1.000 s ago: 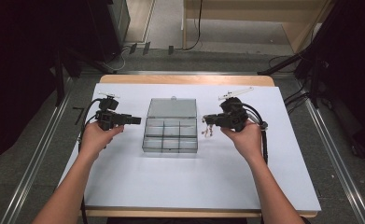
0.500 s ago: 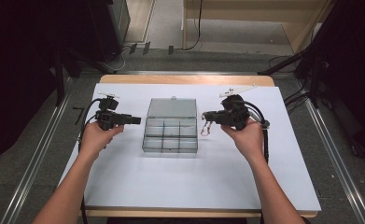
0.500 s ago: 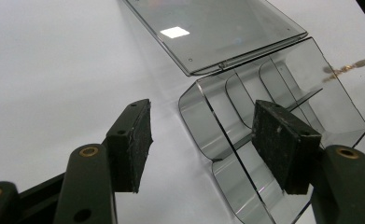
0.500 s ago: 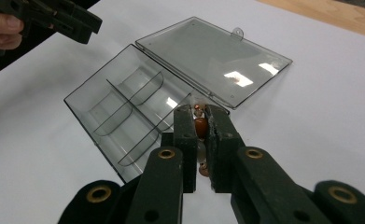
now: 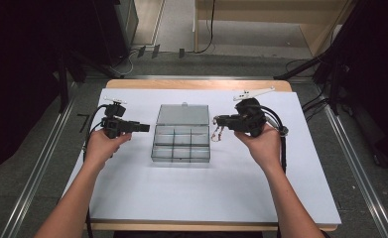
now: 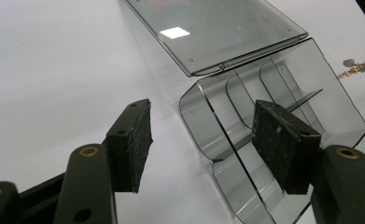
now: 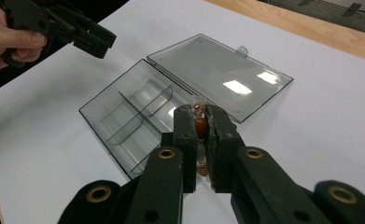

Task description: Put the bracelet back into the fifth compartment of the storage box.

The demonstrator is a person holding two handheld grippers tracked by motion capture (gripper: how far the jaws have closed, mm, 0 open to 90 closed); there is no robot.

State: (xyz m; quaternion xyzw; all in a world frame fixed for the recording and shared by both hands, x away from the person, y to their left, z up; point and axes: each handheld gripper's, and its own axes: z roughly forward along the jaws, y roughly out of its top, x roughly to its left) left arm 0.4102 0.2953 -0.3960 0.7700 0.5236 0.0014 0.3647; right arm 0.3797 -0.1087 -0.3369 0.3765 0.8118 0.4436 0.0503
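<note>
Leftward first: left gripper [image 5: 143, 128] hovers just beside compartment box [image 5: 180, 145], jaws spread, nothing between pads; bare white table sheet [image 5: 181, 198] all around it. Box at sheet's centre, clear lid [image 5: 182, 114] laid flat open behind. Right gripper [image 5: 218, 120] clamped on beaded bracelet [image 5: 216, 133], which dangles off box's right edge, near box. Wide free sheet toward near edge. Right gripper view: amber bead [image 7: 200, 126] pinched between pads. Left gripper view: curved dividers [image 6: 238, 98], bracelet's beads [image 6: 357, 66] beyond far wall.
</note>
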